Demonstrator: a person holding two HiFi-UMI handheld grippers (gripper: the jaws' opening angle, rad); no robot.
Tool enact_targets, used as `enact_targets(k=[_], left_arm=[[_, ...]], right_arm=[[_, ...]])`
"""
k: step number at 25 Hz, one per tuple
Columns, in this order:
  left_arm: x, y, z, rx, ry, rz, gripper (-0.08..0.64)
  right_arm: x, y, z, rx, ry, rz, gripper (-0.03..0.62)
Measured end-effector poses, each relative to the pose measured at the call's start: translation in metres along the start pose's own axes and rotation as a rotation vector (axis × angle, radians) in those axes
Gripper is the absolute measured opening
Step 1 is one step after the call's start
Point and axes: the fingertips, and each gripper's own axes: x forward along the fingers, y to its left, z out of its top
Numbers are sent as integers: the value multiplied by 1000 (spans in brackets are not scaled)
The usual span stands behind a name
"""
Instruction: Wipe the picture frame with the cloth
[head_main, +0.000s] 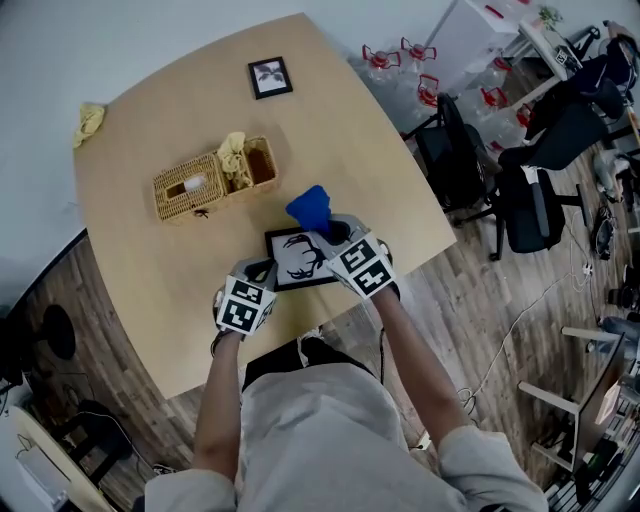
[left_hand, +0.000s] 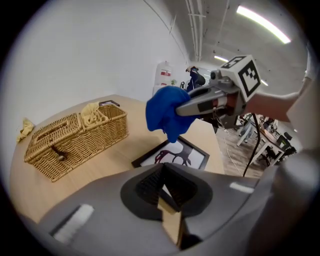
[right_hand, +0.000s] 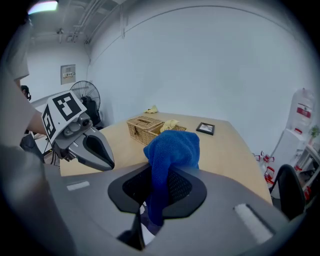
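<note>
A black picture frame (head_main: 300, 257) with an antler print lies flat near the table's front edge; it also shows in the left gripper view (left_hand: 175, 156). My left gripper (head_main: 261, 271) is at the frame's left edge, and its jaws look shut on that edge (left_hand: 165, 191). My right gripper (head_main: 334, 231) is shut on a blue cloth (head_main: 309, 205). The cloth (left_hand: 167, 114) hangs bunched from the jaws, just above the frame's far side. In the right gripper view the cloth (right_hand: 170, 150) drapes over my right gripper (right_hand: 157, 192) and hides the frame.
A wicker basket (head_main: 205, 183) holding a yellow cloth (head_main: 233, 152) stands behind the frame. A small framed picture (head_main: 270, 77) lies at the far edge, with another yellow cloth (head_main: 90, 120) at the table's (head_main: 150, 300) left corner. Office chairs (head_main: 470, 165) stand off to the right.
</note>
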Motion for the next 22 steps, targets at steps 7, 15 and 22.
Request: enact_targets(k=[7, 15, 22], left_arm=[[15, -2, -17, -37, 54, -50, 52], [29, 0, -29, -57, 81, -82, 52], [36, 1, -46, -83, 110, -94, 52]], right_arm=[[38, 15, 5, -42, 21, 73, 47], [76, 46, -13, -14, 74, 148, 48], [99, 72, -24, -18, 112, 206, 48]])
